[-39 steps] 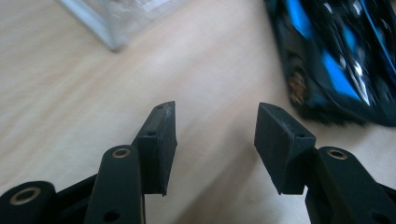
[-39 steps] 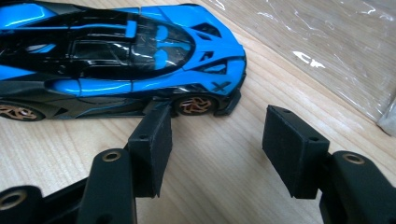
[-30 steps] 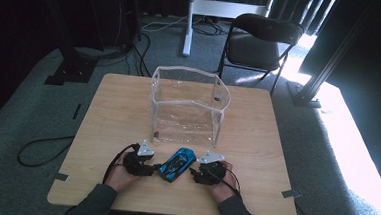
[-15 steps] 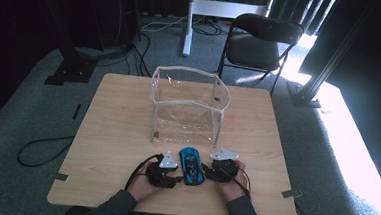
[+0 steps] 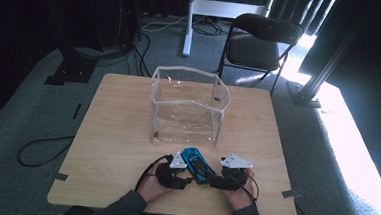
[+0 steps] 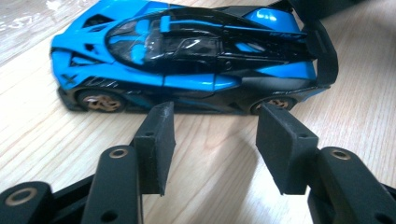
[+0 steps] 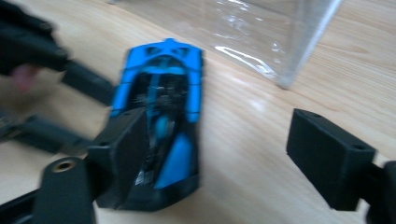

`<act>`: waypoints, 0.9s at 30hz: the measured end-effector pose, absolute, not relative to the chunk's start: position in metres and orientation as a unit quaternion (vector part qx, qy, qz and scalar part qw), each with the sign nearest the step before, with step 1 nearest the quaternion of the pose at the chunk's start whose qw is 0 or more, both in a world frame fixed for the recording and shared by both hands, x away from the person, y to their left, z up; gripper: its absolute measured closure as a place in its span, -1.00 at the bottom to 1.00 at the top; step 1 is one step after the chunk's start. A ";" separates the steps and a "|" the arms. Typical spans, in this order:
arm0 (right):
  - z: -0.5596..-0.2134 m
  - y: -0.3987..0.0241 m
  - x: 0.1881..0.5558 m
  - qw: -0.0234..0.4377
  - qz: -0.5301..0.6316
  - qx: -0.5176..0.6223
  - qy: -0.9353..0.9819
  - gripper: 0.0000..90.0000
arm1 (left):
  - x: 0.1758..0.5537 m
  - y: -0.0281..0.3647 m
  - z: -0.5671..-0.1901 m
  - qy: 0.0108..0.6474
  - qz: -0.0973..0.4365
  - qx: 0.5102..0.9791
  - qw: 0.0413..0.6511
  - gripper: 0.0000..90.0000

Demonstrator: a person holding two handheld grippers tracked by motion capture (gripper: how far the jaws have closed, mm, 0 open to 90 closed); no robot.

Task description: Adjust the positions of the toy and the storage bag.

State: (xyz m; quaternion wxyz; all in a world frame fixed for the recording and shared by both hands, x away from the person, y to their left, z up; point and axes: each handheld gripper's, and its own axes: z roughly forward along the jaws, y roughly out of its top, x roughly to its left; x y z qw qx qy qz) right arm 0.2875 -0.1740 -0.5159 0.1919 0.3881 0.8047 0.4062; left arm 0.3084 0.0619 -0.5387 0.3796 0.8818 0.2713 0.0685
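Observation:
A blue and black toy sports car lies on the wooden table near its front edge, nose toward the clear box. My left gripper sits at its left side; in the left gripper view the car lies side-on just past the tips of that gripper, whose jaws have just been opening with bare table between them. My right gripper is at the car's rear. Its jaws have just been opening wide; the car rests against the left one, free of the right.
A clear plastic box with an open top stands mid-table, just beyond the car; its corner is close ahead of the right gripper. A black folding chair and a white stand are behind the table. Cables lie on the floor.
Both hands and the car have shifted right along the front edge. The car has swung from lying slantwise to pointing at the box. The right jaws have opened off it.

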 end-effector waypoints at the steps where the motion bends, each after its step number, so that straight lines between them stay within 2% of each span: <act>1: -0.516 -0.174 0.288 0.192 0.406 0.388 0.805 -0.60 | 0.309 0.065 -0.538 0.271 0.068 0.881 0.382 0.04; 4: -0.518 -0.163 0.281 0.182 0.407 0.362 0.819 -0.70 | 0.310 0.077 -0.537 0.278 0.067 0.874 0.392 0.02; 8: -0.526 -0.148 0.280 0.175 0.393 0.338 0.837 -0.73 | 0.313 0.092 -0.534 0.296 0.080 0.867 0.392 0.02; 13: -0.538 -0.140 0.281 0.194 0.349 0.325 0.857 -0.74 | 0.316 0.106 -0.536 0.319 0.089 0.856 0.397 0.02; 15: -0.541 -0.143 0.283 0.203 0.335 0.330 0.859 -0.72 | 0.317 0.107 -0.538 0.323 0.091 0.856 0.393 0.02; 23: -0.541 -0.166 0.294 0.190 0.343 0.341 0.854 -0.73 | 0.318 0.105 -0.542 0.325 0.086 0.855 0.396 0.01; 27: -0.538 -0.178 0.300 0.203 0.338 0.338 0.855 -0.71 | 0.319 0.105 -0.543 0.325 0.085 0.854 0.396 0.02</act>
